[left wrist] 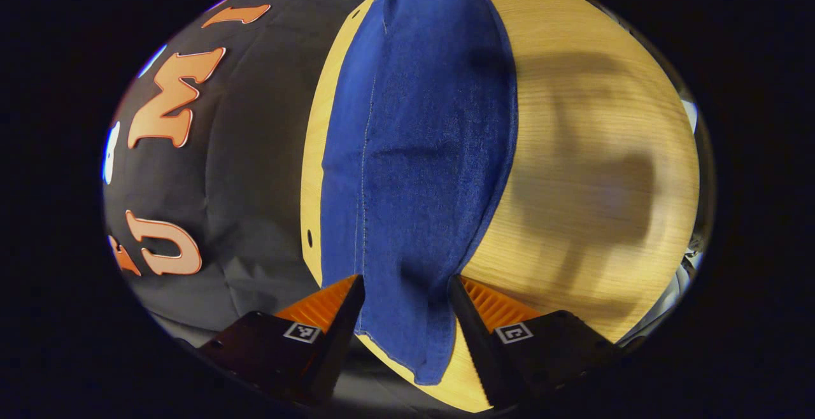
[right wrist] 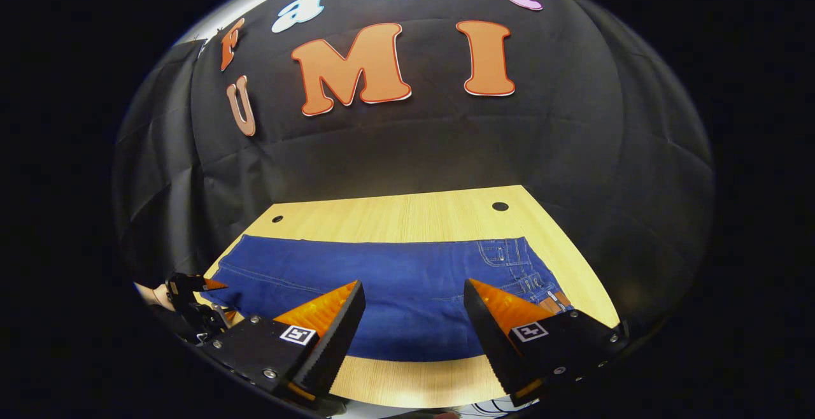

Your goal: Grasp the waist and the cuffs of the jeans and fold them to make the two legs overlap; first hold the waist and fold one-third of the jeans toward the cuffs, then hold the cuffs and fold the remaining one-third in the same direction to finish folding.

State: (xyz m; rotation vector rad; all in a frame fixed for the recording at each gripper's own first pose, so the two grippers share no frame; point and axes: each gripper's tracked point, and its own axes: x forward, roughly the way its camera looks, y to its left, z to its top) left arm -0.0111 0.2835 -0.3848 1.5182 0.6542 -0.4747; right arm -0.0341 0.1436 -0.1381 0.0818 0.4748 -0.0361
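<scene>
Black cloth wall (right wrist: 414, 151) behind and around the desk (right wrist: 407, 215), light wood, with two small holes (right wrist: 500, 206) near its far edge in the right gripper view.

Jeans (right wrist: 395, 279) lie flat on the desk, dark blue, legs stacked into one long strip running across. In the right gripper view the waist (right wrist: 528, 266) with pocket stitching and belt loops is at the right end, and the legs run off to the left. In the left gripper view the jeans (left wrist: 414, 151) stretch lengthwise away from the camera; the cuff end (left wrist: 414, 355) is nearest, close to the desk edge, and a side seam runs up the fabric.

Left hand-held gripper (left wrist: 407, 291): fingers spread wide on either side of the cuff end, with denim between them. No pinch on the cloth; whether the tips touch it is unclear. The same gripper (right wrist: 191, 295) shows small at the far left of the right gripper view, by the leg end, with a bit of a hand (right wrist: 153, 295) behind it.

Right hand-held gripper (right wrist: 414, 298): fingers wide apart, over the near edge of the jeans around mid-length, gripping nothing. The waist sits just to the right of its right finger.
</scene>
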